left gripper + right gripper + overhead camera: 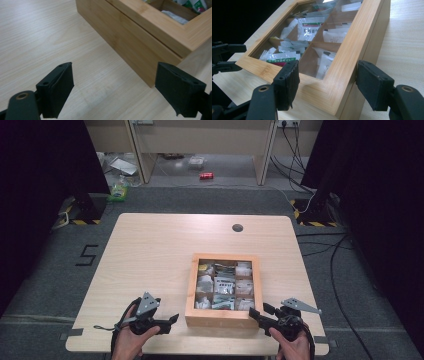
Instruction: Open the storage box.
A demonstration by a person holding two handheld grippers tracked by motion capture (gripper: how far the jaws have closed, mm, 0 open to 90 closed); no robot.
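A square bamboo box with a clear window lid (223, 319) sits on the pale wood-grain counter (150, 250), right of centre and close to the near edge. Through the lid, wooden dividers split the inside into small compartments packed with white paper and foil sachets (309, 28), some printed in green and red. The left hand-held gripper (171, 320) hovers just left of the box's near-left corner, apart from it, with the person's left hand (131, 336) around its body; in the left gripper view (115, 91) its black jaws stand spread with only bare counter between them, and the corner of the box rises just beyond the right jaw. The right hand-held gripper (254, 314) sits at the box's near-right corner, held in the person's right hand (294, 344); in the right gripper view (327, 85) its jaws are spread wide on either side of that corner of the lid frame, and whether the pads touch the wood cannot be told. A round dark cable hole (237, 227) marks the counter's far side.
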